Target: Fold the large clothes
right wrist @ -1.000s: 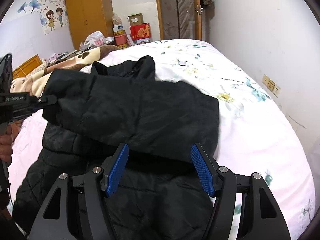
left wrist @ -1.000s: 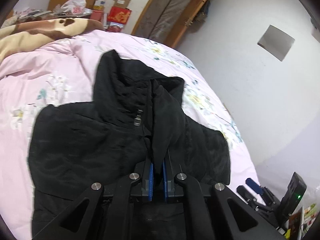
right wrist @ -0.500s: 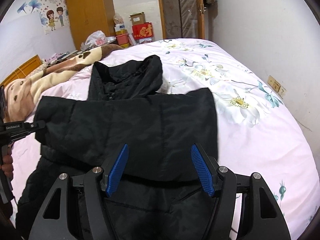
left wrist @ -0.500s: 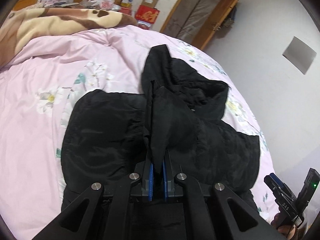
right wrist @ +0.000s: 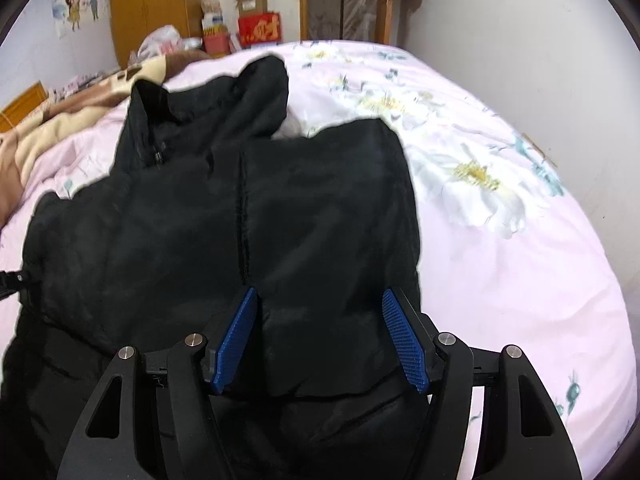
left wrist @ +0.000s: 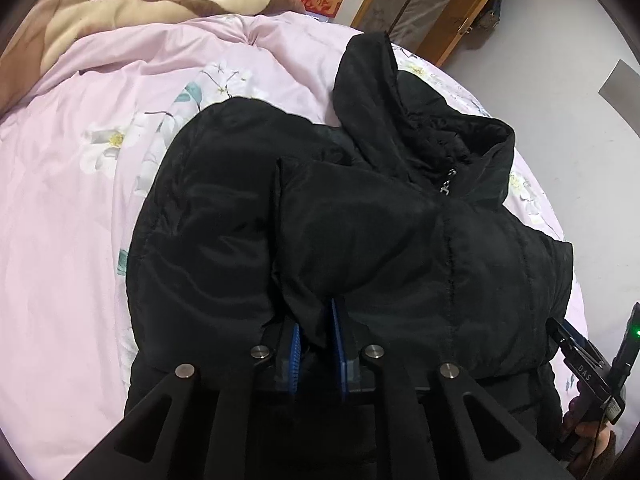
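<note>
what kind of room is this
Most likely a home bedroom: a bed with a pink floral quilt takes up most of the view, a wooden wardrobe stands against the far wall, and a black jacket is spread out on the bed.

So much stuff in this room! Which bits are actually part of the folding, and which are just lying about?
Part of the job:
- black jacket
- left hand-held gripper, jaws opening, a fold of jacket between them
- right hand-held gripper, jaws wide around a folded part
- pink bed

Just lying about:
- brown blanket
- red box
- wardrobe
</note>
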Tool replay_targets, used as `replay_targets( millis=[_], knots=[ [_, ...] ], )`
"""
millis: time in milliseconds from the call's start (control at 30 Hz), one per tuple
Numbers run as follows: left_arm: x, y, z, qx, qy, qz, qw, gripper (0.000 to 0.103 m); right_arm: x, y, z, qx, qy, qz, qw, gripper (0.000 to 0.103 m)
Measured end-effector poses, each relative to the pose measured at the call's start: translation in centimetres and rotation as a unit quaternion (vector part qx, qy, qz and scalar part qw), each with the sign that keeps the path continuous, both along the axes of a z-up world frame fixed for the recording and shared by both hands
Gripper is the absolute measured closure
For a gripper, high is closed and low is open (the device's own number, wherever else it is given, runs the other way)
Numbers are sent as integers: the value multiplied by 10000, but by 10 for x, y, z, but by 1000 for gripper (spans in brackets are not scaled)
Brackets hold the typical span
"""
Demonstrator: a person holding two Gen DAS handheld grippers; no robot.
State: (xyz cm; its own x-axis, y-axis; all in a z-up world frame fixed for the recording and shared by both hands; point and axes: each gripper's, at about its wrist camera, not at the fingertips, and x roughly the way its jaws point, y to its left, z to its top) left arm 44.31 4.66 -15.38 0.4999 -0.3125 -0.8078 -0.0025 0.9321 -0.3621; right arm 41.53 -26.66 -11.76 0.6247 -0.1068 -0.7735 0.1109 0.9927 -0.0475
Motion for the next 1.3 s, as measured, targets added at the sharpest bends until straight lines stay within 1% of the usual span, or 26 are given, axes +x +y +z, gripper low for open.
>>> replay_targets(
  millis=[100, 167, 200, 233, 267, 300, 333, 367, 400, 433, 500, 567, 633, 667, 767, 867, 900, 967, 1033, 1133, 1300],
  knots=[
    [4, 2, -5, -83, 75, 3, 9999, 84, 1, 0, -4, -36, 34, -7, 10000, 37],
    [5, 7, -3, -256, 207, 41, 9994, 84, 1, 1, -1, -57, 119, -30, 9999, 37],
    [5, 10, 0, -292, 267, 63, 9992, 83, -1, 0, 3, -39, 89, -65, 9999, 37],
    [3, 13, 7, -323, 241, 80, 9992, 82, -4, -1, 12, 49, -74, -94, 9999, 37],
    [0, 16, 17, -281, 87, 95, 9995, 81, -7, -2, 22, 179, -271, -63, 9995, 37],
    [-3, 15, 28, -119, -80, 126, 9998, 81, -8, 0, 29, 266, -390, -6, 9989, 37],
    [-7, 14, 41, 128, -331, 155, 9993, 76, -7, 2, 35, 320, -453, 70, 9984, 37],
    [-10, 12, 54, 293, -599, 162, 9976, 68, -5, 5, 38, 339, -473, 131, 9982, 37],
    [-11, 10, 61, 347, -758, 159, 9964, 62, -3, 10, 41, 339, -491, 221, 9980, 37],
    [-9, 3, 69, 354, -880, 67, 9955, 52, -1, 15, 42, 318, -513, 320, 9977, 37],
    [0, -10, 72, 345, -861, -145, 9956, 51, 5, 26, 41, 236, -489, 481, 9974, 37],
    [10, -23, 69, 358, -827, -344, 9953, 51, 11, 34, 35, 176, -404, 610, 9972, 37],
    [23, -35, 59, 475, -657, -470, 9956, 51, 18, 40, 25, 127, -246, 659, 9974, 37],
    [29, -40, 50, 549, -514, -478, 9960, 51, 23, 42, 22, 112, -185, 669, 9975, 37],
    [35, -43, 31, 698, -506, -422, 9954, 51, 27, 45, 7, 8, -109, 655, 9978, 37],
    [41, -42, 12, 806, -311, -438, 9953, 50, 29, 41, -2, 39, -110, 676, 9976, 37],
    [42, -41, 8, 797, -287, -459, 9954, 49, 31, 40, -5, 67, -72, 661, 9978, 37],
    [46, -44, 1, 899, -285, -556, 9940, 49, 34, 39, -12, 128, 32, 602, 9981, 37],
    [48, -46, -3, 997, -286, -607, 9927, 49, 37, 41, -16, 67, 80, 582, 9982, 36],
    [50, -49, -12, 1069, -293, -605, 9920, 49, 41, 45, -22, -41, 158, 570, 9982, 36],
    [52, -52, -23, 1125, -277, -569, 9916, 49, 45, 44, -31, -44, 216, 573, 9981, 36]
  ],
)
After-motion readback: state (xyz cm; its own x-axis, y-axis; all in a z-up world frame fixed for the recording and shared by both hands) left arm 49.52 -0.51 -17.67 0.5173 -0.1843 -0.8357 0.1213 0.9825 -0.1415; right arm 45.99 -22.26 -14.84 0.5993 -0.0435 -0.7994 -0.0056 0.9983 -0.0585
